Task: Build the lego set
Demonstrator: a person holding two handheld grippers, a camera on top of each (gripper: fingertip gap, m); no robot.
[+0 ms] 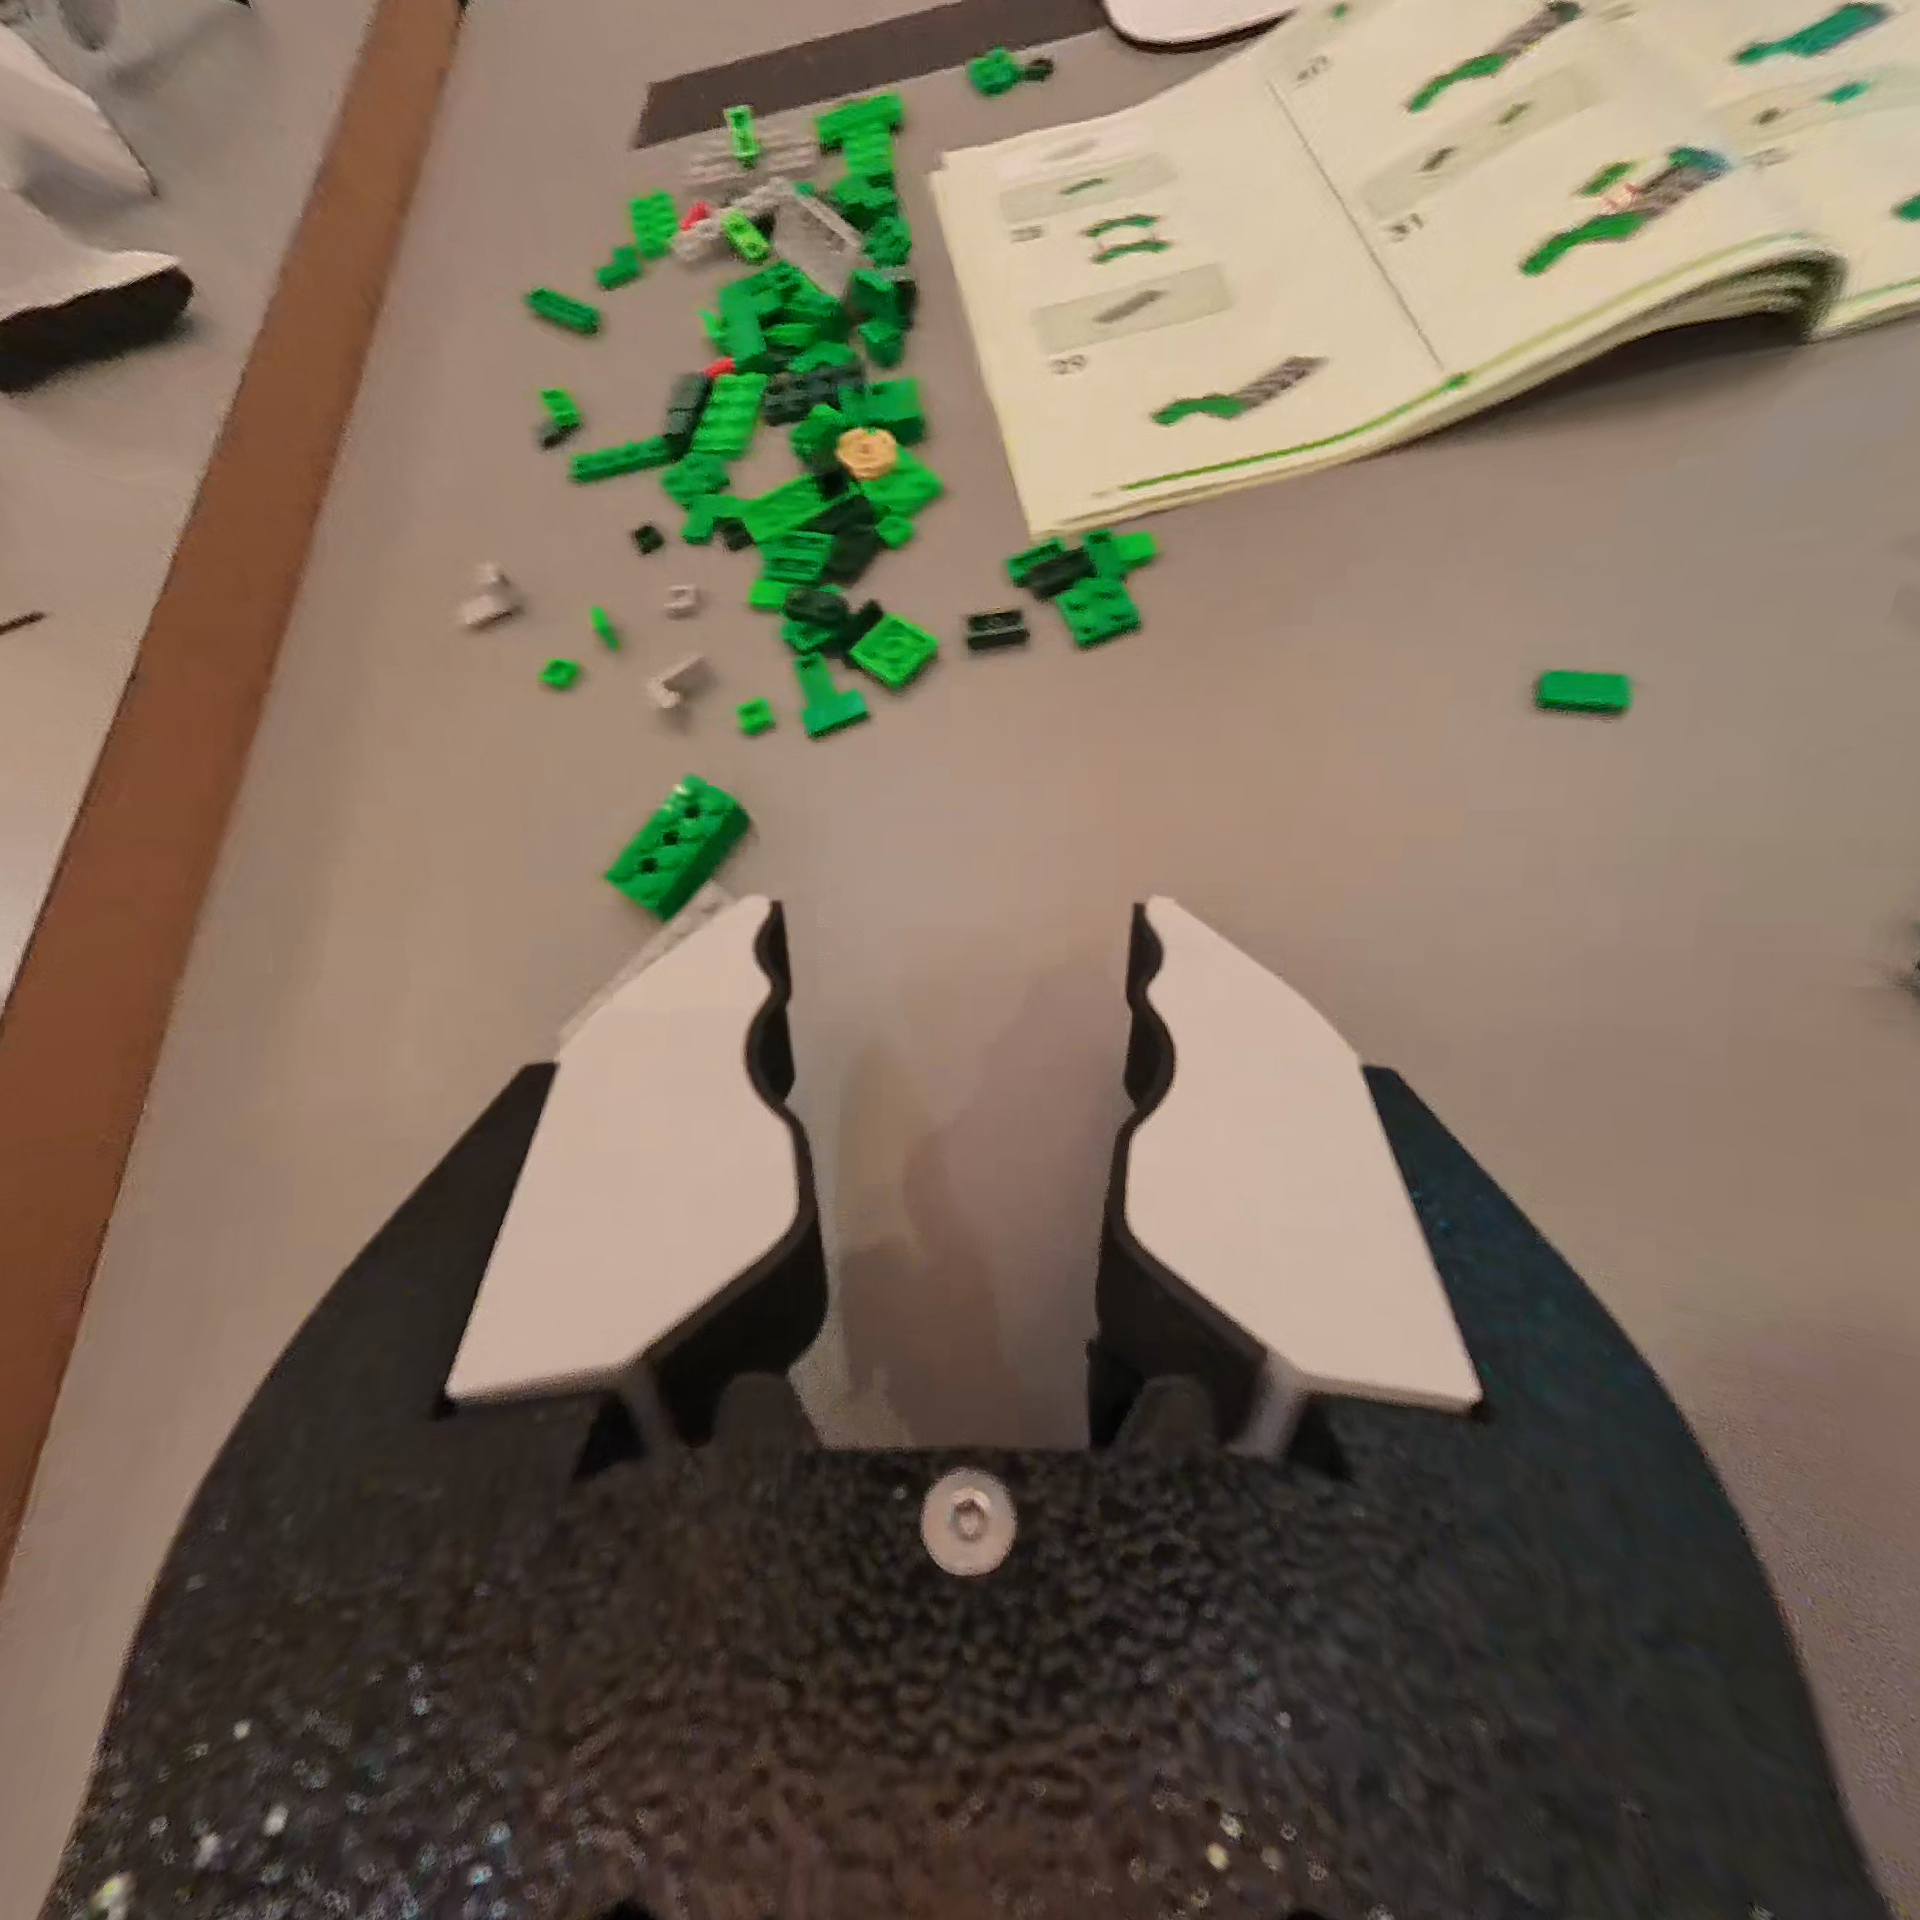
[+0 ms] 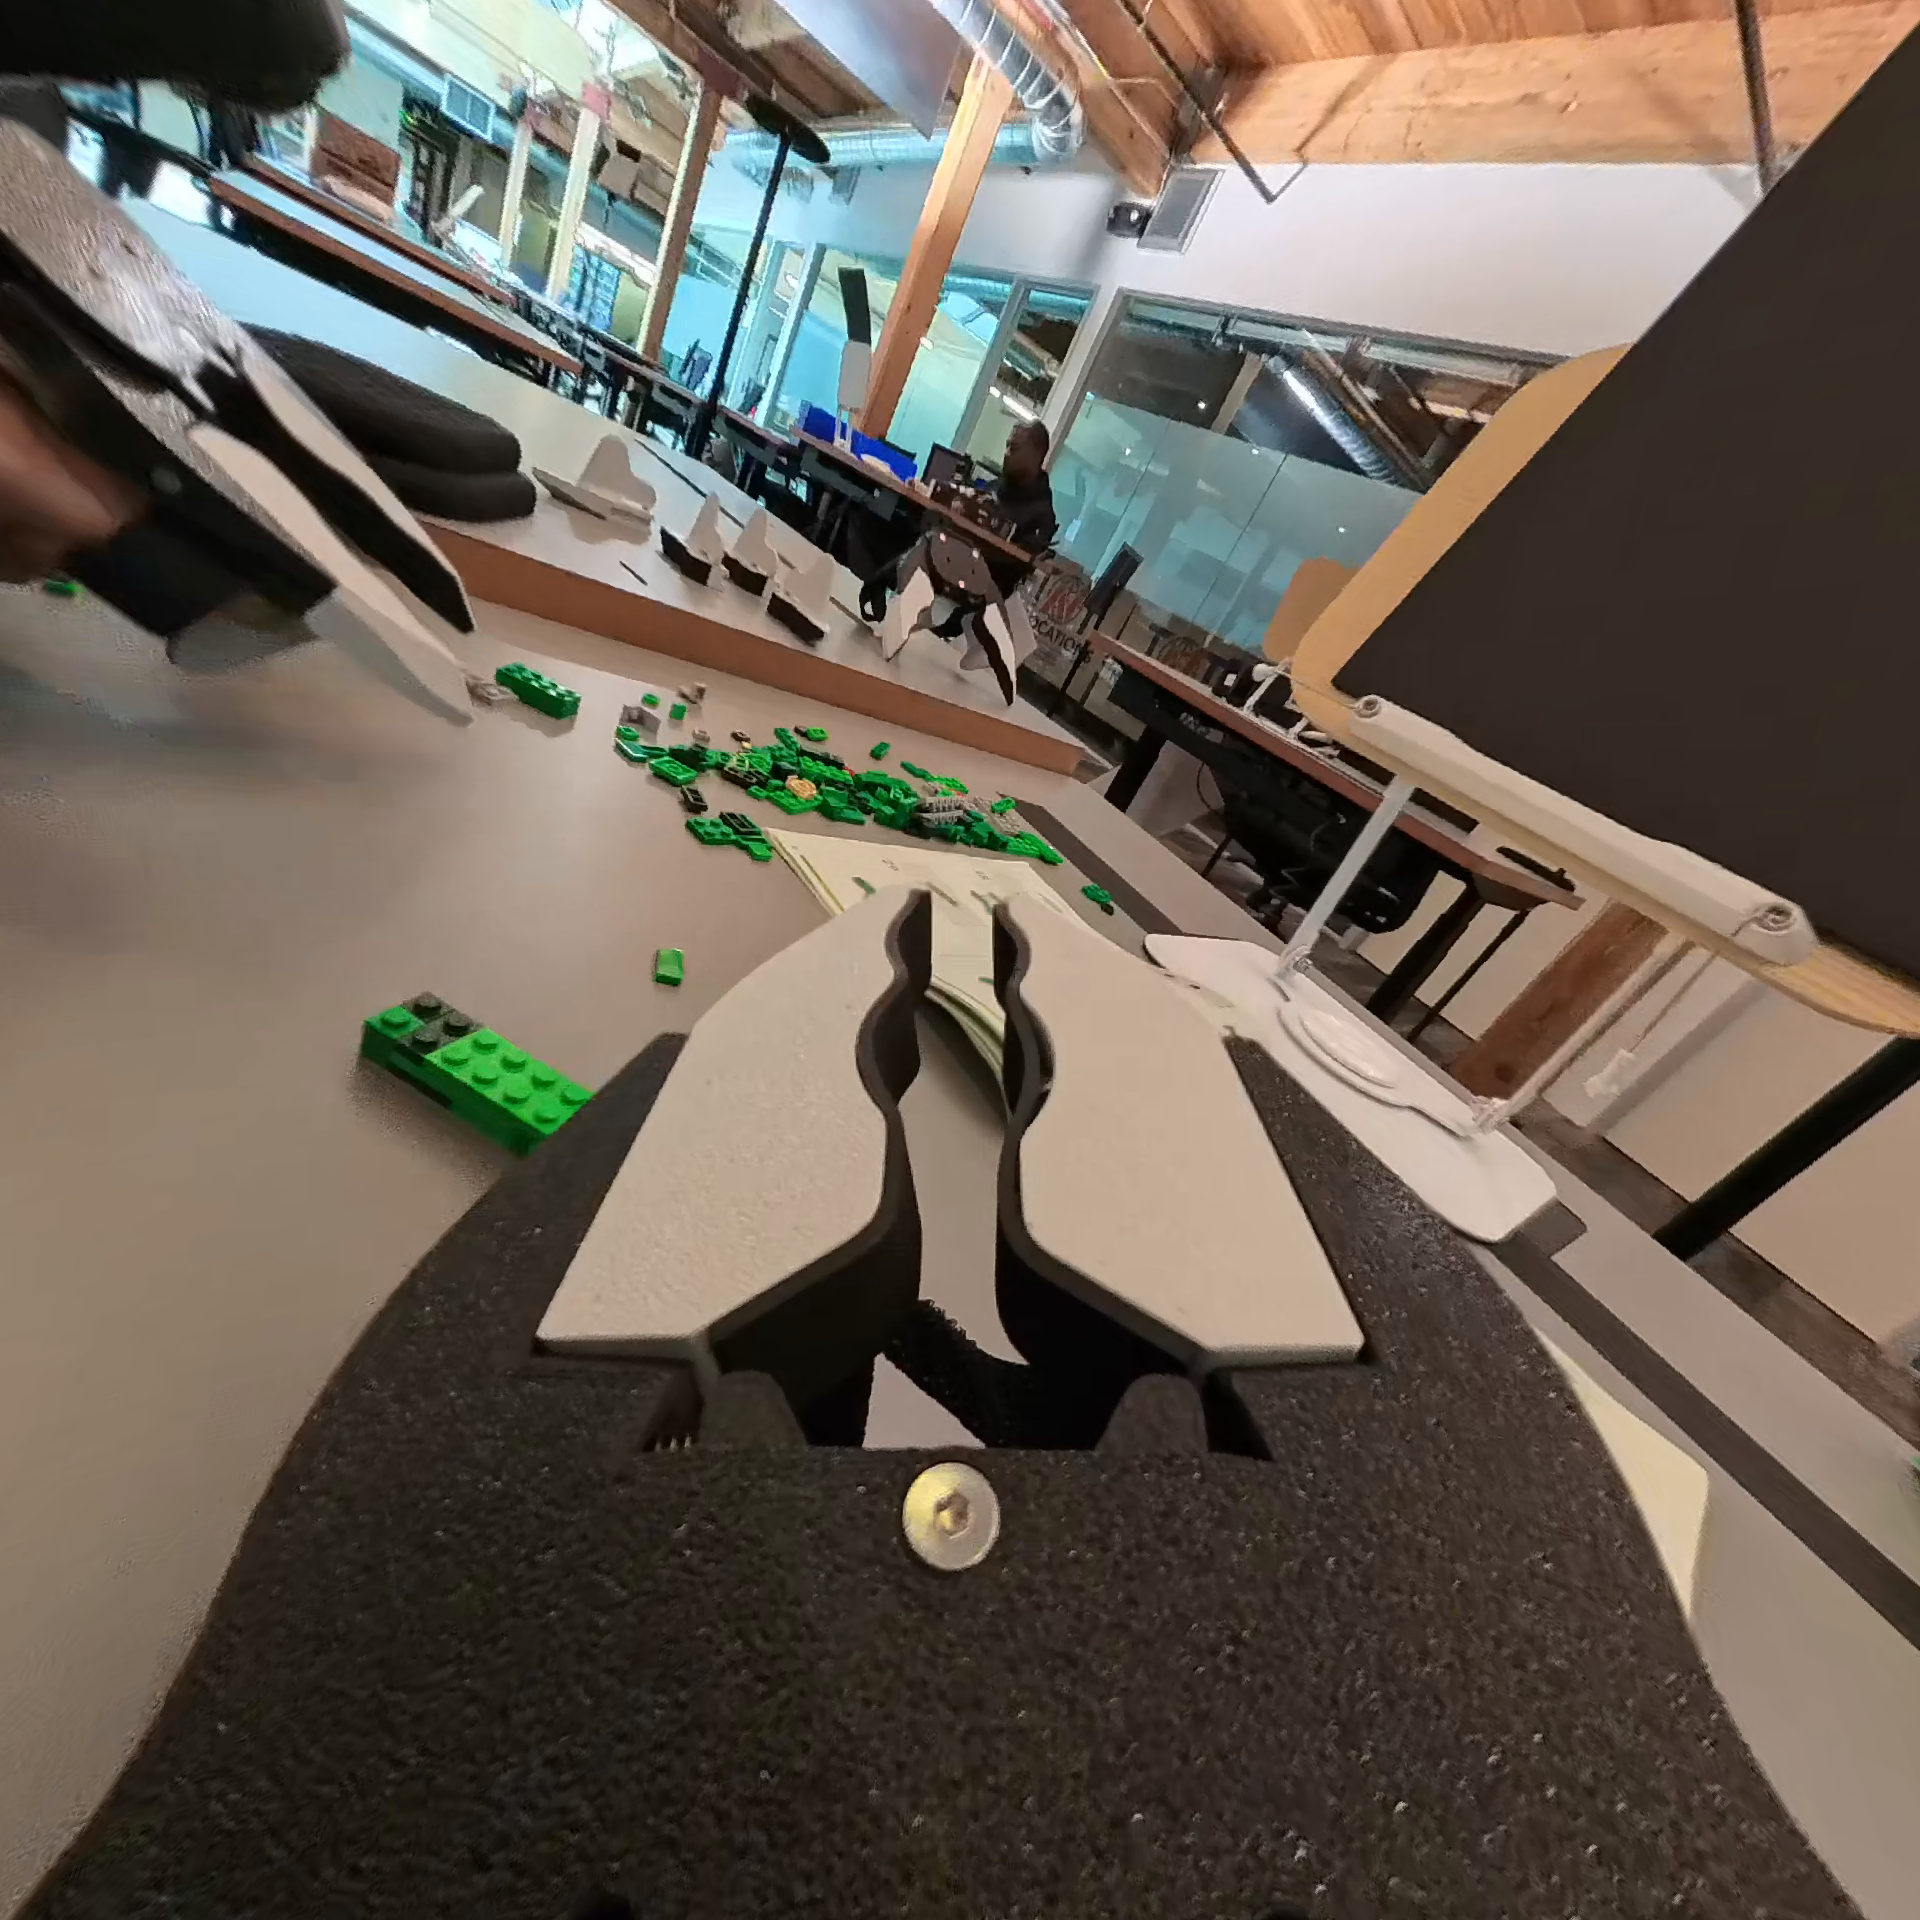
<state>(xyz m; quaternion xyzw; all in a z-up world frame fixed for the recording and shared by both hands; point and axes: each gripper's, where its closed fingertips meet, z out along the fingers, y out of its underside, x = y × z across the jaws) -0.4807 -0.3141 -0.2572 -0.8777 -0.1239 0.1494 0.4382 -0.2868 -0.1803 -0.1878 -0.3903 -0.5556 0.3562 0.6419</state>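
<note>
My left gripper (image 1: 956, 925) is open and empty, low over the grey table (image 1: 1351, 935). A green brick (image 1: 675, 847) lies just beyond its left fingertip (image 1: 727, 966). A pile of loose green, dark green and grey lego pieces (image 1: 790, 416) lies farther ahead, with an open instruction booklet (image 1: 1351, 260) to its right. My right gripper (image 2: 961, 914) is nearly shut with a narrow gap and nothing in it. A green and dark green assembly (image 2: 473, 1070) lies to its left. The left gripper (image 2: 457, 665) shows at upper left beside the green brick (image 2: 537, 689).
A single green tile (image 1: 1581, 691) lies apart on the right, also in the right wrist view (image 2: 668, 966). A raised wood-edged platform (image 1: 260, 520) borders the left. A white lamp base (image 2: 1351, 1039) and a dark board (image 2: 1662, 520) stand at right. A person (image 2: 1023, 499) sits far behind. From my left tips it is roughly 5 cm to the green brick (image 1: 675, 847); from my right, 30 cm.
</note>
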